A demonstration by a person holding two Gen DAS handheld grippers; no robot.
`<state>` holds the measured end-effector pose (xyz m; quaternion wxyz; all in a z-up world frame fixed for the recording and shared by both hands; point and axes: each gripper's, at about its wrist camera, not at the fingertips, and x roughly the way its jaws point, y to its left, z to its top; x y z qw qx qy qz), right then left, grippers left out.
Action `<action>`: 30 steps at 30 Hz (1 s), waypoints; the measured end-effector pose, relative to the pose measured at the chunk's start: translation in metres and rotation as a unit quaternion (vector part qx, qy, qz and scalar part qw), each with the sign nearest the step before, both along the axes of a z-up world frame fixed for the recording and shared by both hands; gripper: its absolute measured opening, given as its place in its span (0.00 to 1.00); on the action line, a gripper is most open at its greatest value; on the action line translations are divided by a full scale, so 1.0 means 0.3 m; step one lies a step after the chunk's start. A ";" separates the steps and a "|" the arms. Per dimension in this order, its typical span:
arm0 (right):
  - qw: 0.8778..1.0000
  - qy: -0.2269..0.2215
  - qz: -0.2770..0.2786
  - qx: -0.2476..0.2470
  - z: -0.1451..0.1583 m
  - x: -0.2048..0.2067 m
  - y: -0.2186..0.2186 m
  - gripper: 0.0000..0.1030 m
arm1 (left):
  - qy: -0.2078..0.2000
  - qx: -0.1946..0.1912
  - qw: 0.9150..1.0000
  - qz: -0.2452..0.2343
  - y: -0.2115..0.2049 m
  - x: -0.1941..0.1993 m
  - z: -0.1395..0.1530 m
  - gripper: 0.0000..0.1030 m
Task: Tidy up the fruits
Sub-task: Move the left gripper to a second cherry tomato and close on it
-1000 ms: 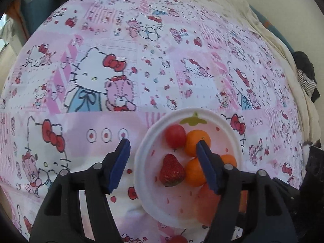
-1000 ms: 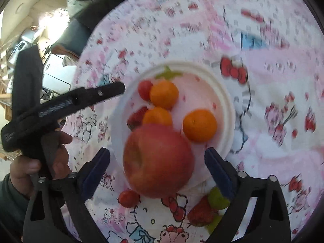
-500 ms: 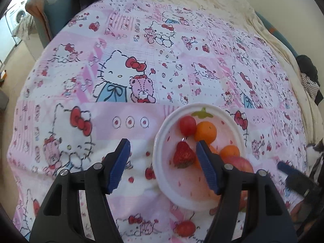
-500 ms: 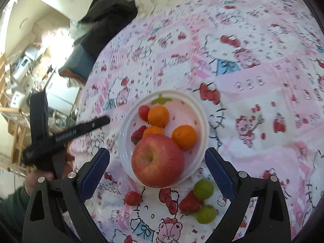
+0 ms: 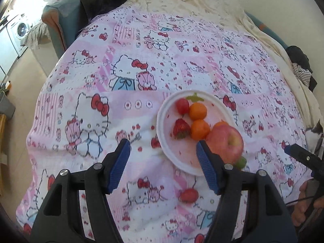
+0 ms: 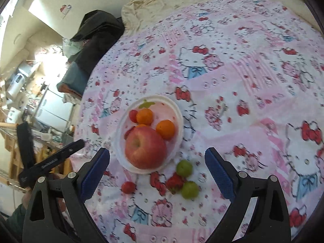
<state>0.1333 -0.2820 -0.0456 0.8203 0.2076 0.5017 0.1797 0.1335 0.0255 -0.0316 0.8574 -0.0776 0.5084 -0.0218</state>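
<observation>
Both grippers hang above the bed with fingers released, nothing between them: the left gripper [image 5: 163, 154] over the plate's near-left rim, the right gripper [image 6: 157, 162] spread wide above the apple [image 6: 145, 147].

The white plate [image 5: 162, 125] sits mid-bed on the pink cartoon-print quilt [image 5: 97, 81]. It holds the red-pink apple at its near edge, three oranges [image 6: 165, 129], a strawberry [image 5: 180, 129] and a cherry tomato [image 5: 182, 105]. Off the plate, toward the near edge of the bed, lie a second tomato [image 6: 128, 187], another strawberry [image 6: 174, 182] and two green grapes [image 6: 183, 168].

The apple hides most of one orange; the left finger covers part of the apple.

A second ago both cameras were closer; the loose fruit has since come into view.
</observation>
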 end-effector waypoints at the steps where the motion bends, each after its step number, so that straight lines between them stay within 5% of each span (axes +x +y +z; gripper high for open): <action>1: 1.000 0.001 -0.002 -0.005 -0.002 -0.011 -0.005 0.95 | 0.001 0.002 1.000 -0.003 -0.008 -0.015 -0.003 0.62; 11: 0.999 0.037 -0.015 -0.020 -0.071 -0.082 -0.041 0.94 | 0.062 -0.010 0.998 -0.020 -0.087 -0.112 -0.148 0.62; 21: 0.998 0.052 -0.018 -0.022 -0.094 -0.114 -0.087 0.94 | 0.112 0.018 0.991 -0.073 -0.226 -0.092 -0.305 0.62; 30: 0.995 0.077 -0.022 -0.051 -0.150 -0.100 -0.121 0.75 | 0.142 0.022 0.986 -0.090 -0.261 -0.084 -0.344 0.28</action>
